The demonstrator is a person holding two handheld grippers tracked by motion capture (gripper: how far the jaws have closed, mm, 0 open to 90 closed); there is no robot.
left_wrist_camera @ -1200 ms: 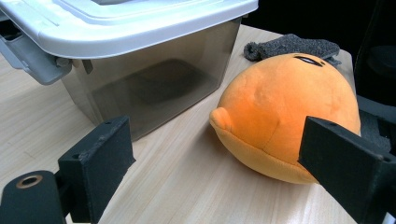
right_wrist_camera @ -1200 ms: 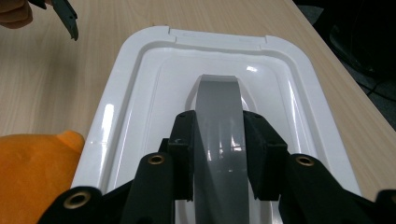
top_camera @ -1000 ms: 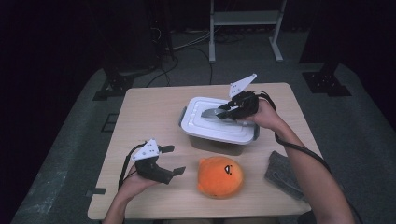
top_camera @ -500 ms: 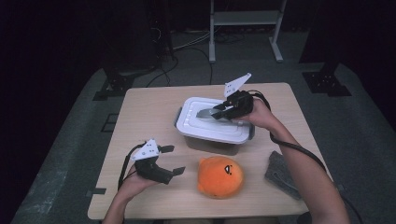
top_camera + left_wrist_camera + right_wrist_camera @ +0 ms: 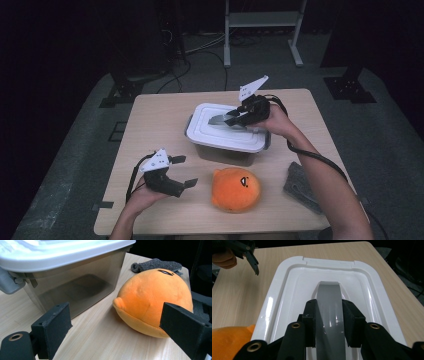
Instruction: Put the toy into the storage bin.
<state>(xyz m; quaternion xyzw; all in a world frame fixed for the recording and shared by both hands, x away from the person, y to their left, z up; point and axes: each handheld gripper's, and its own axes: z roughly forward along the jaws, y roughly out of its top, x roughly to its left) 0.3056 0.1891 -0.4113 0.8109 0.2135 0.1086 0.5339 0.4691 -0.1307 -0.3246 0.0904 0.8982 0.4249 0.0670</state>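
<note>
A clear plastic box (image 5: 220, 153) with a white lid (image 5: 206, 131) stands in the middle of the wooden table (image 5: 160, 120). My right gripper (image 5: 226, 120) lies low over the lid, shut on its grey handle (image 5: 328, 291), with one pad on each side of the strip. An orange plush toy (image 5: 235, 189) lies in front of the box. My left gripper (image 5: 186, 171) rests at the front left, open, pointing at the plush (image 5: 152, 307) with nothing between its pads. In the left gripper view the box wall (image 5: 75, 290) stands close by on the left.
A grey cloth (image 5: 302, 185) lies at the front right of the table, behind the plush in the left gripper view (image 5: 157, 264). A metal rack's legs (image 5: 260, 35) and cables stand on the dark floor beyond the far edge.
My right gripper has shifted slightly to the left, still on the handle, and the box has slid a little with it. The left gripper has stayed put.
</note>
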